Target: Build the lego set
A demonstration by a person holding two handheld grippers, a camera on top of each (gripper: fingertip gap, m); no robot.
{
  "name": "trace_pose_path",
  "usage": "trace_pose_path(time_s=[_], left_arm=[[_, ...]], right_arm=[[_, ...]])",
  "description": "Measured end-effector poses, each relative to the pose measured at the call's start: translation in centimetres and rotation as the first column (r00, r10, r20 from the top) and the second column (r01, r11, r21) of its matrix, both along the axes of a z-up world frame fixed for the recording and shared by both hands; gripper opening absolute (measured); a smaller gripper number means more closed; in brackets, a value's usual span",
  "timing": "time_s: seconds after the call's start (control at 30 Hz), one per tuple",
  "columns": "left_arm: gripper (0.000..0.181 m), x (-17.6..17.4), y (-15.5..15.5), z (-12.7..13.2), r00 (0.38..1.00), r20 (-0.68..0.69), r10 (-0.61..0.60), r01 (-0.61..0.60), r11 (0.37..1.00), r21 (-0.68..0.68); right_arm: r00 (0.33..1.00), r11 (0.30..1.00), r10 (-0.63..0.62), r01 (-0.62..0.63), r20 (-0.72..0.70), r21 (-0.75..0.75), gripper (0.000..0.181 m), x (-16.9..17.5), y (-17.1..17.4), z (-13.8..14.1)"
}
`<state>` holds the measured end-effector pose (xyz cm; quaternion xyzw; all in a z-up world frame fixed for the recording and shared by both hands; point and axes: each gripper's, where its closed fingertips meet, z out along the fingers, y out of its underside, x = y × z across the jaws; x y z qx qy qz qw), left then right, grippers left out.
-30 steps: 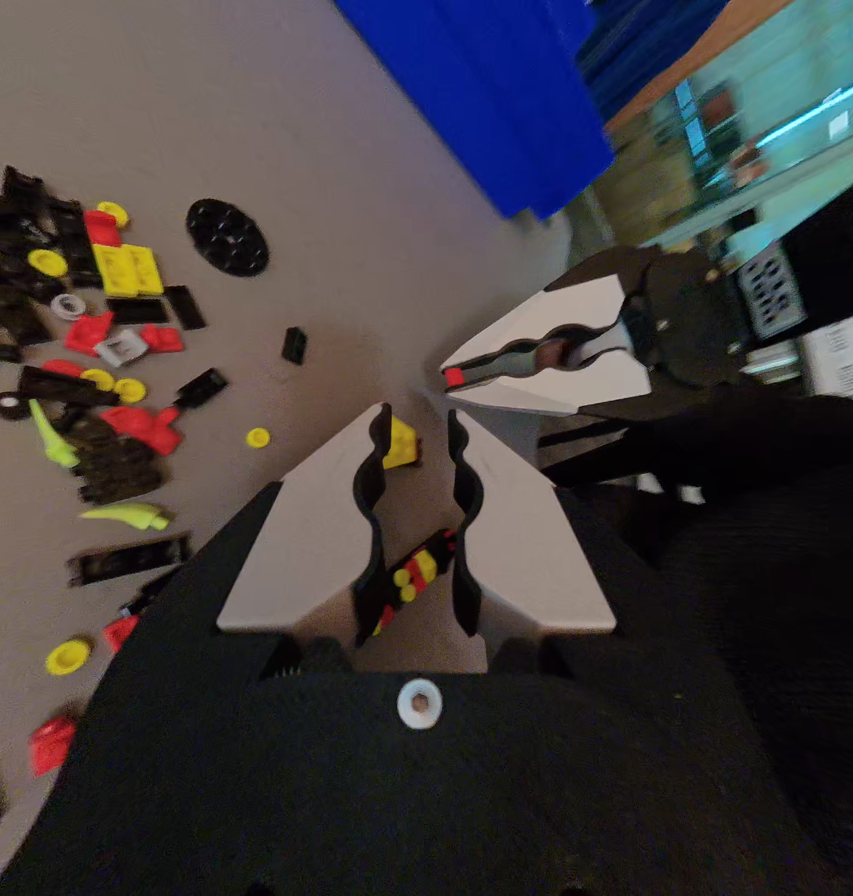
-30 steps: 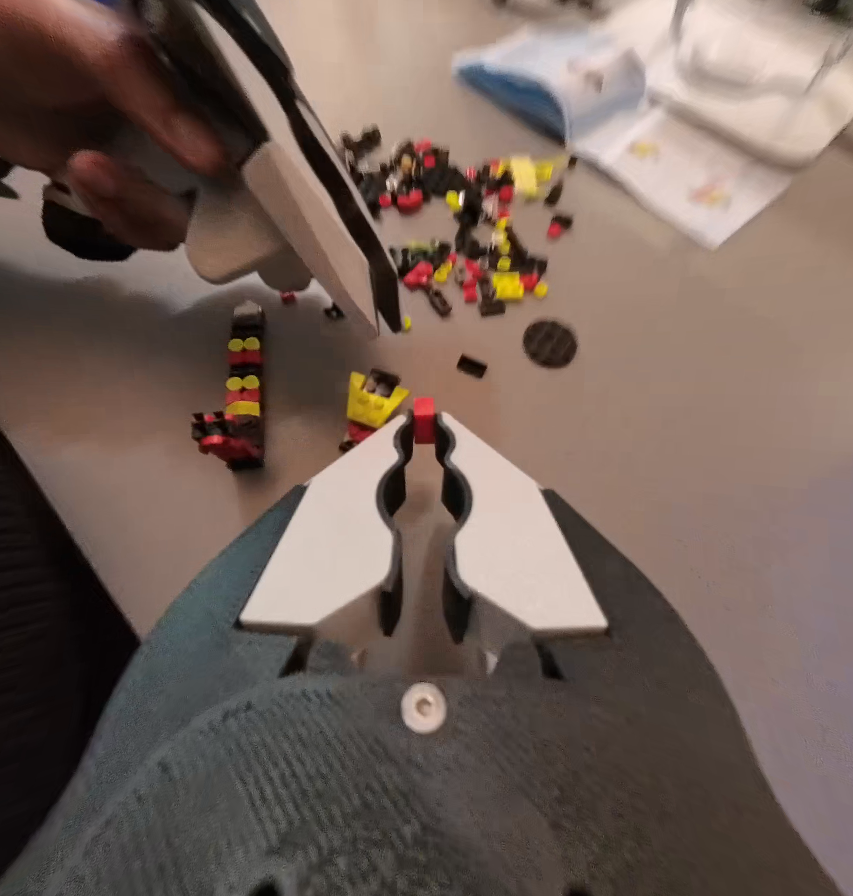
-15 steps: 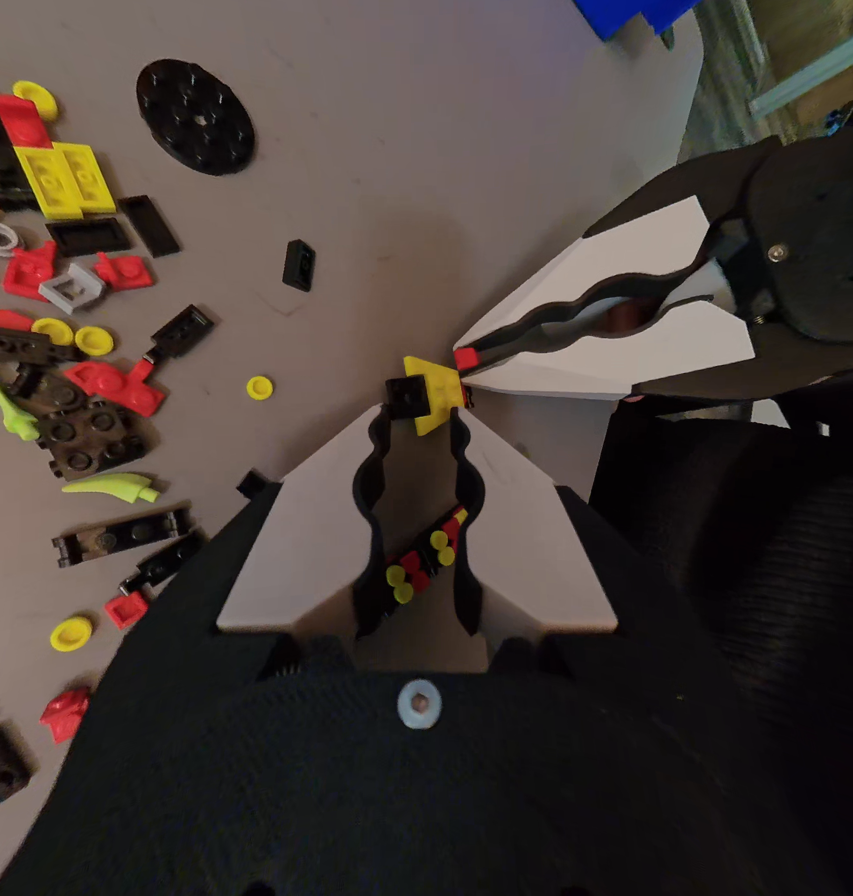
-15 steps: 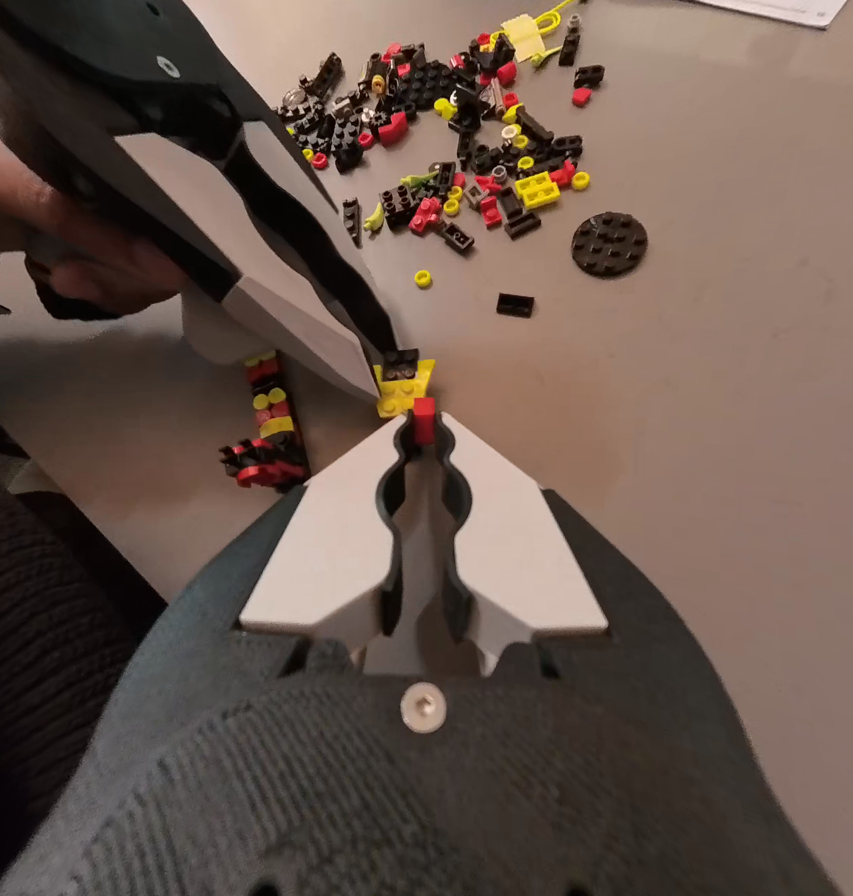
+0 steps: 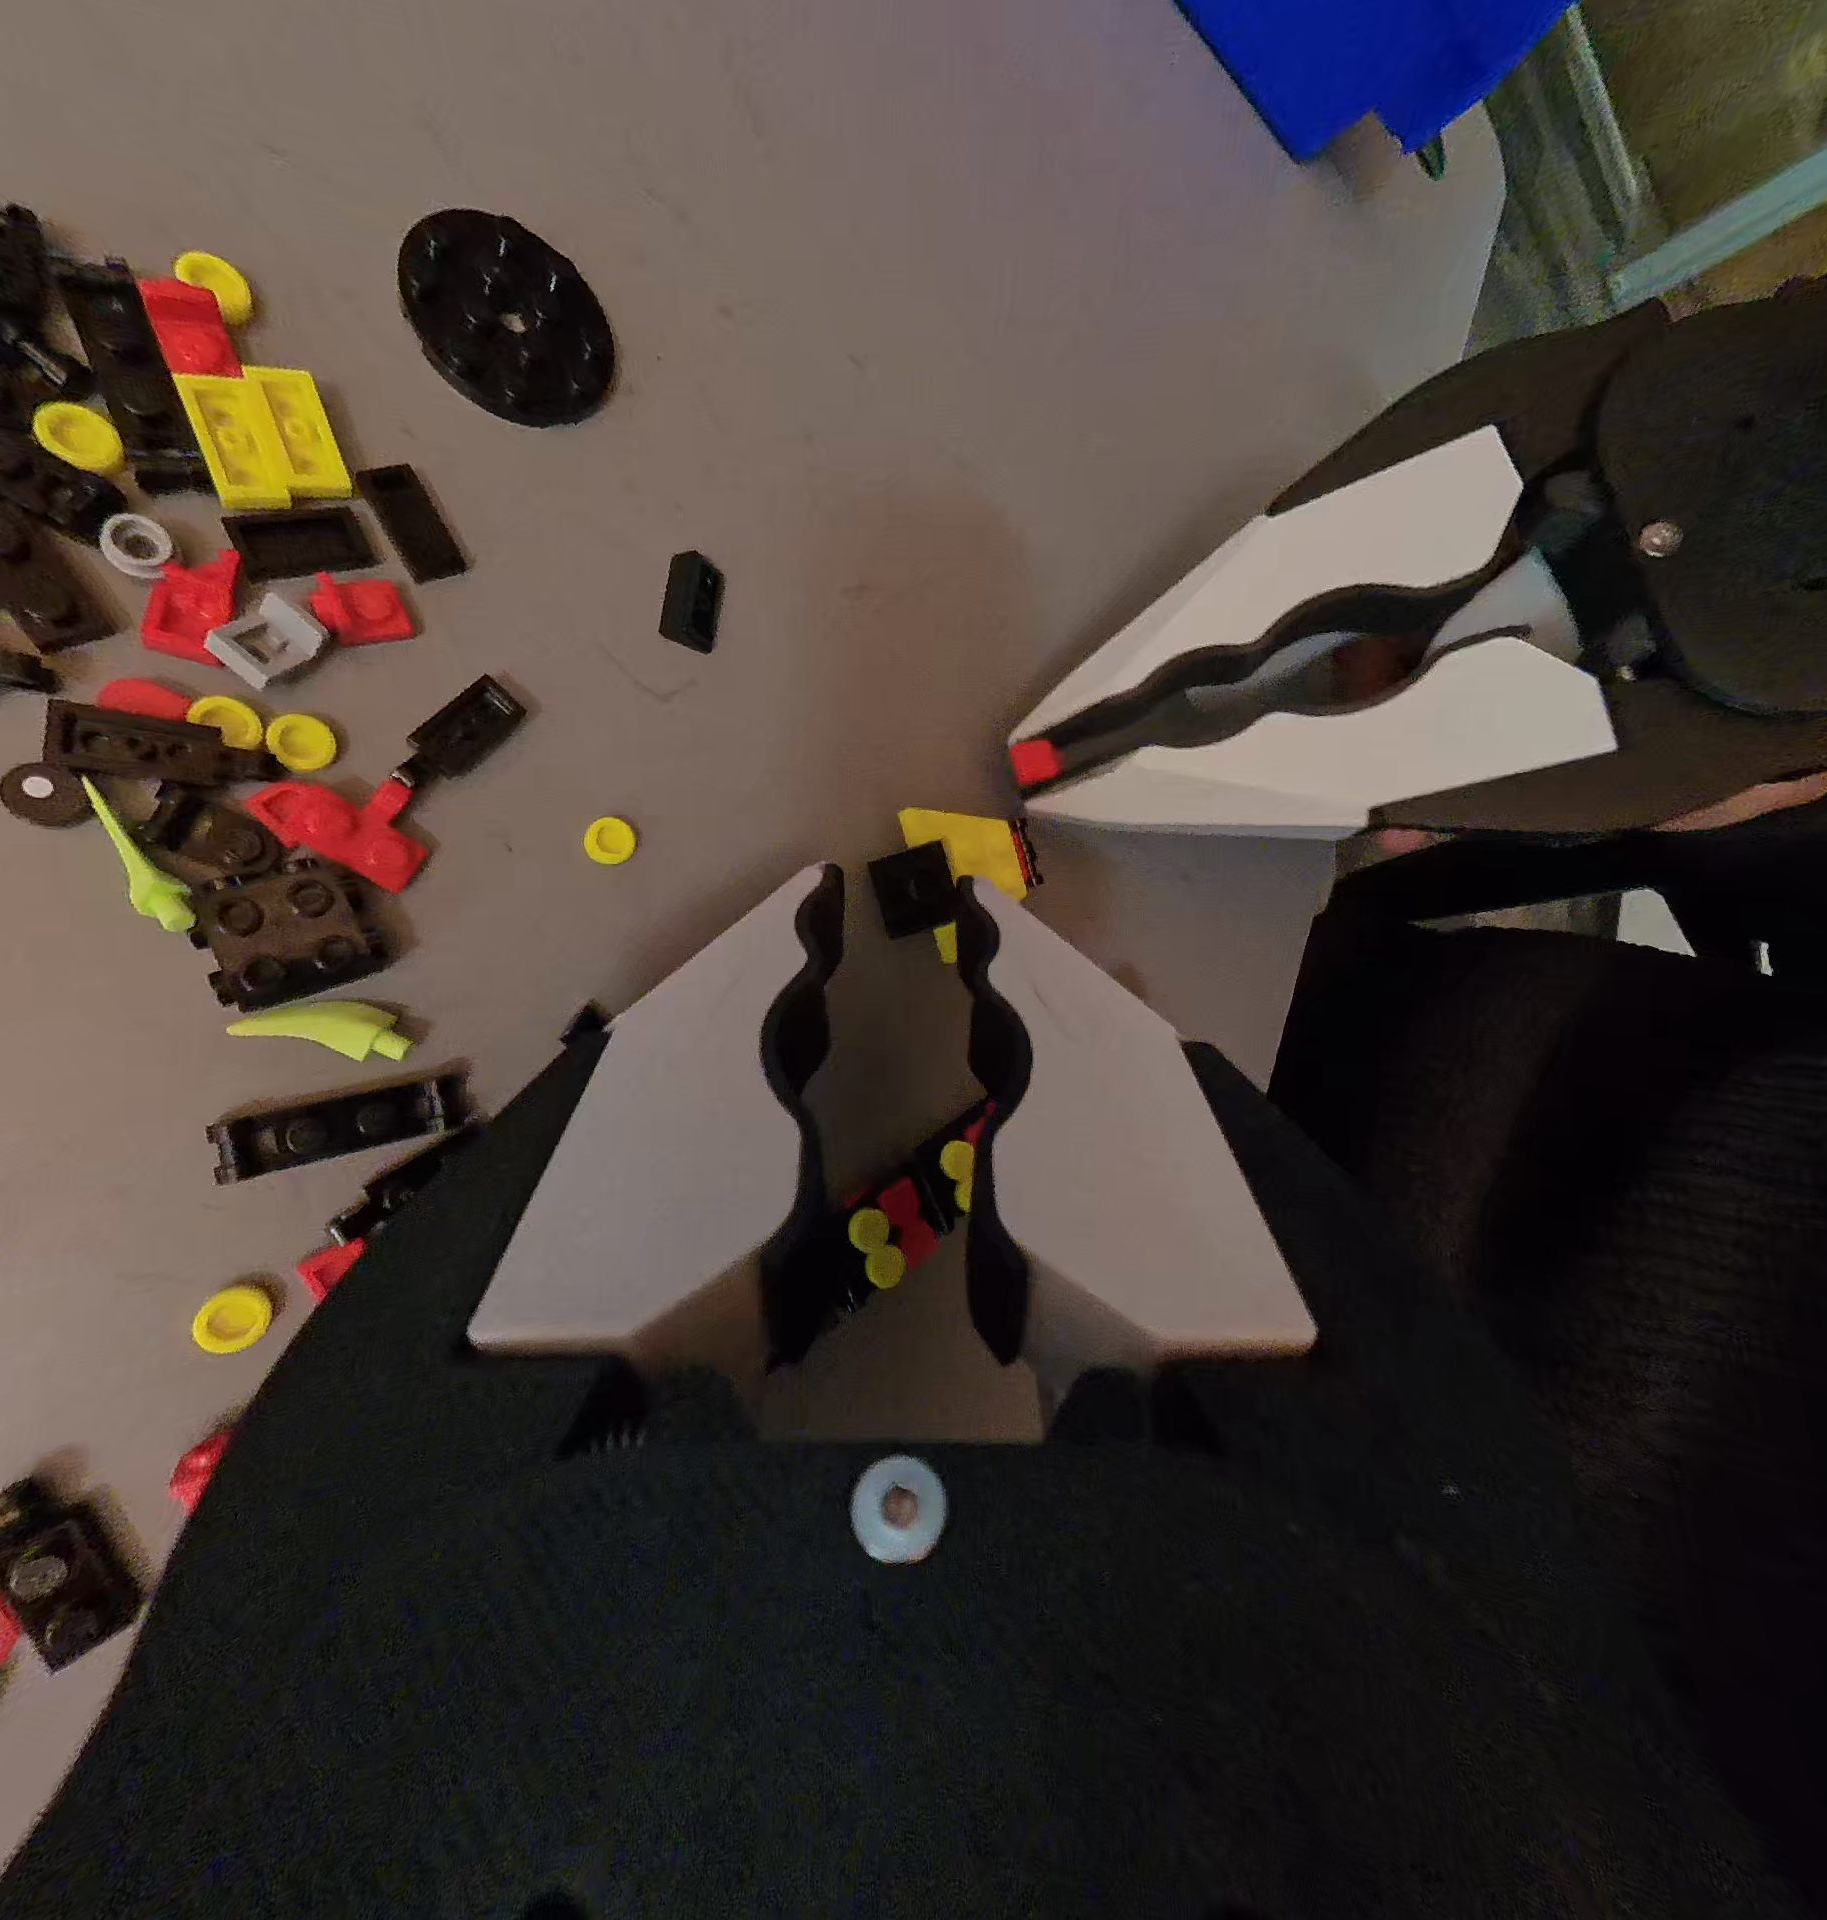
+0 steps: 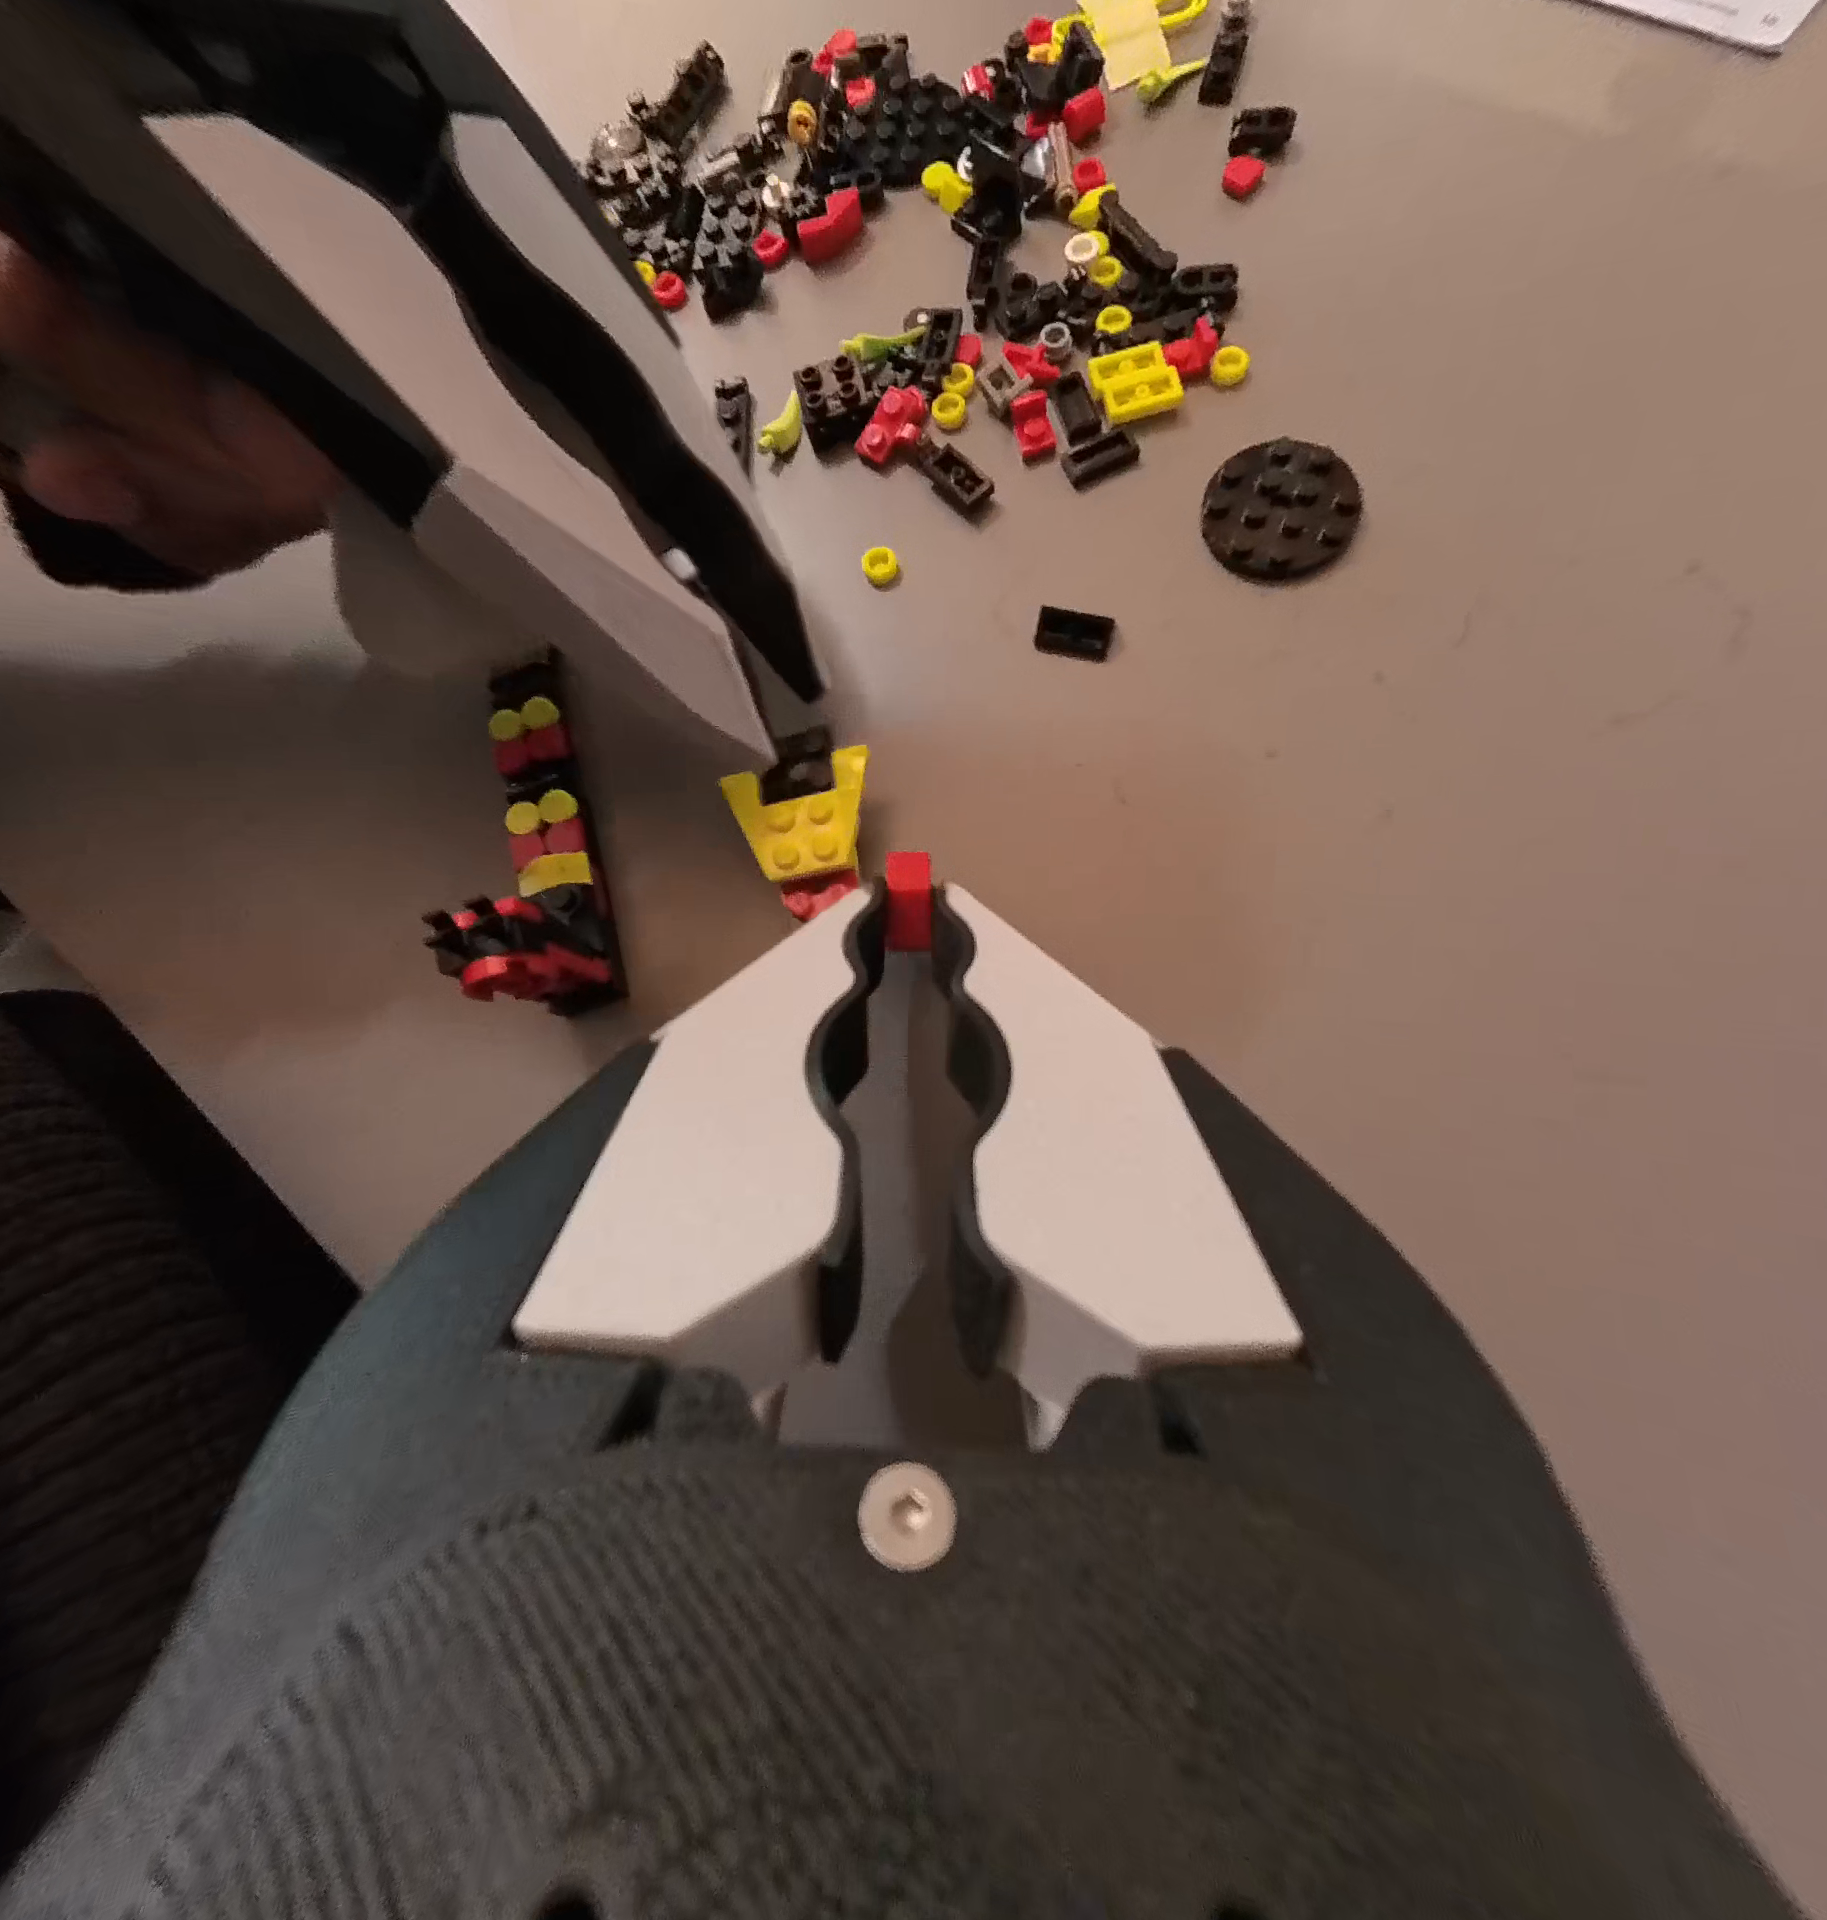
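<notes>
Left wrist view looks down on the grey table (image 5: 888,208). Its own left tool (image 5: 901,896) has its jaws spread with nothing between them; the tips sit over a small yellow wedge assembly (image 5: 976,847) topped by a black square plate (image 5: 914,888), which lies on the table just ahead of them. Through the gap nearer the camera shows a long black strip build (image 5: 904,1226) studded with yellow and red. To the left lies a scattered pile of loose pieces (image 5: 213,623) in black, red and yellow, with a black round plate (image 5: 504,317) and a small black brick (image 5: 693,601) lying apart from it. From the right comes the right tool (image 5: 1034,764), pinching a small red brick (image 5: 1034,762) at its tips, near the wedge.

Right wrist view shows the right tool (image 6: 907,902) pressed onto the small red brick (image 6: 907,899), held just beside the yellow wedge assembly (image 6: 803,831). The left tool (image 6: 800,727) reaches in from the upper left with its tips at the wedge's black top; a hand (image 6: 109,416) grips its handle. The strip build (image 6: 545,842) lies left of the wedge, and the loose pieces (image 6: 992,260) and round plate (image 6: 1281,509) farther back.
</notes>
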<state>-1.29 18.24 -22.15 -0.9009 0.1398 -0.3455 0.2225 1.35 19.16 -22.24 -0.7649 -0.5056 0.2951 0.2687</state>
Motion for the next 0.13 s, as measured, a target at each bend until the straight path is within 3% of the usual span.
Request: trace_pose_path(time_s=[0.03,0.13], left_arm=[[0.02,0.08,0.01,-0.17,1.0,0.006,0.003,-0.003,1.0,-0.006],[0.02,0.35,-0.03,-0.53,1.0,0.023,0.007,-0.007,1.0,-0.025]], right_arm=[[1.0,1.0,0.008,-0.008,-0.006,-0.01,0.006,-0.09,-0.24,0.09],[1.0,1.0,0.024,-0.024,-0.001,-0.019,0.007,-0.24,-0.74,0.0]])
